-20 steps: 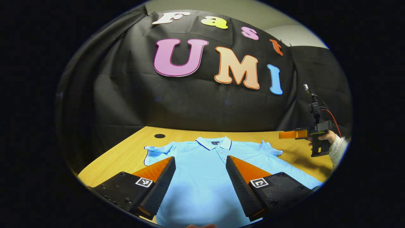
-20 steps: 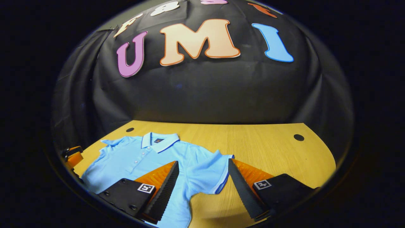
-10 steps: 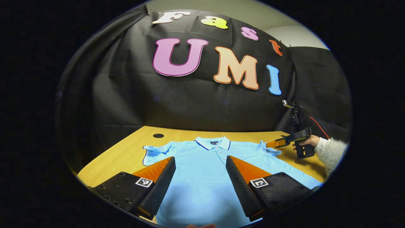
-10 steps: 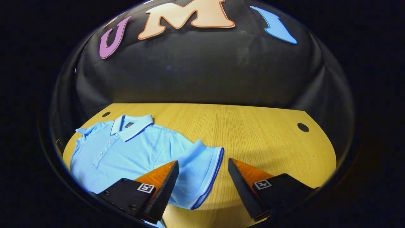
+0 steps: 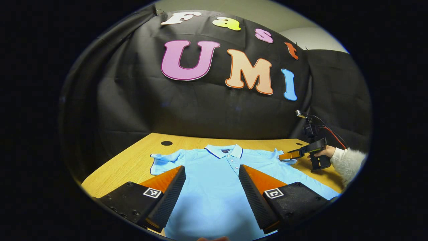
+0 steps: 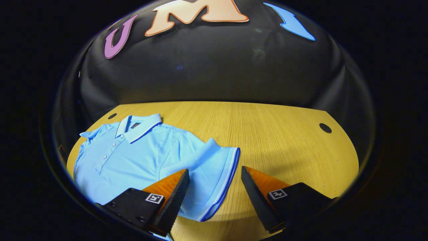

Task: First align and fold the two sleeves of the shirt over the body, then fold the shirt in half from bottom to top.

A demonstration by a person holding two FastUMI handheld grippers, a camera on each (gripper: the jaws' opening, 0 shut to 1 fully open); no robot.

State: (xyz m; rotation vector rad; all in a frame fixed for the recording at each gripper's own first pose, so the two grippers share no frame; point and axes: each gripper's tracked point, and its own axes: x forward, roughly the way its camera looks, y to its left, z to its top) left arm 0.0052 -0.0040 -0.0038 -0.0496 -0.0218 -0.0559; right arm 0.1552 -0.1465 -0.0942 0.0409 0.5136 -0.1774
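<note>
A light blue polo shirt (image 5: 214, 180) lies flat on the wooden table (image 5: 133, 160), collar toward the booth wall, both short sleeves spread out. My left gripper (image 5: 212, 169) hovers open above the shirt's body. In the right gripper view the same shirt (image 6: 133, 154) lies to the left, and its right sleeve (image 6: 217, 170) with a dark blue hem sits between the fingers of my right gripper (image 6: 215, 172), which is open and low over it. The left gripper view also has the right gripper (image 5: 291, 155) at that sleeve's edge, held by a hand in a white fuzzy sleeve (image 5: 347, 162).
The table (image 6: 284, 140) stretches bare to the right of the shirt, with a round cable hole (image 6: 325, 128) at the far right and another hole (image 5: 166, 143) at the far left near the collar. Black cloth walls close the back and sides.
The right gripper has come down and in toward the right sleeve, which now lies between its open fingers. The left gripper has stayed put over the shirt's body.
</note>
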